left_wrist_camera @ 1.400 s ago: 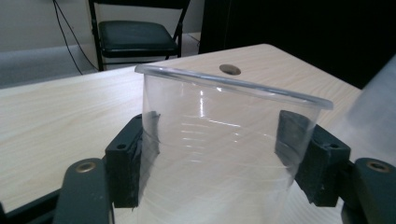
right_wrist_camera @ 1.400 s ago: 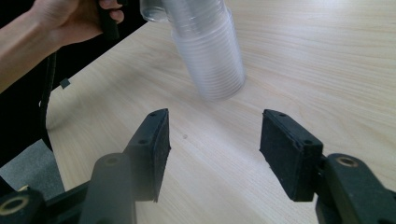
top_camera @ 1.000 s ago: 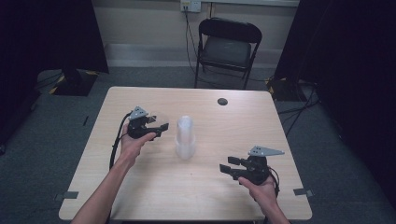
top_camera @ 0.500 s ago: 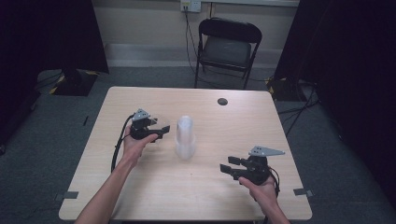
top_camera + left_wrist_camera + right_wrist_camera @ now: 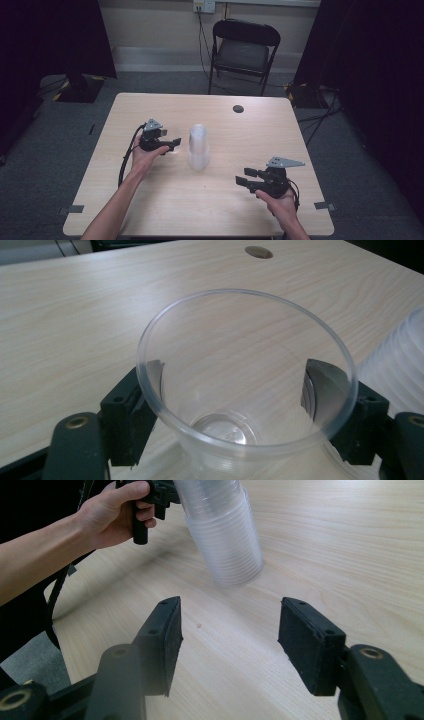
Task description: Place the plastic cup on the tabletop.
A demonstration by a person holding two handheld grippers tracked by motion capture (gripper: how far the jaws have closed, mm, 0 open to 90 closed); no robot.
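A single clear plastic cup (image 5: 240, 390) stands upright on the table between the jaws of my left gripper (image 5: 232, 390). Those jaws have just been opening, and the pads (image 5: 322, 390) sit beside the cup wall without squeezing it. In the high view the left gripper (image 5: 172, 144) is just left of a tall stack of clear cups (image 5: 198, 147), whose ribbed side also shows (image 5: 395, 355). My right gripper (image 5: 245, 180) rests near the table's front right, open and empty (image 5: 230, 640), pointing at the stack (image 5: 225, 535) and at the hand holding the left gripper (image 5: 110, 515).
The light wooden table (image 5: 150, 200) has a dark round hole (image 5: 238, 108) near its far edge. A black folding chair (image 5: 244, 50) stands behind the table. A black cable (image 5: 125, 160) loops from the left gripper along the forearm.
The left gripper has drifted slightly toward the stack. The right gripper and the stack have kept still.
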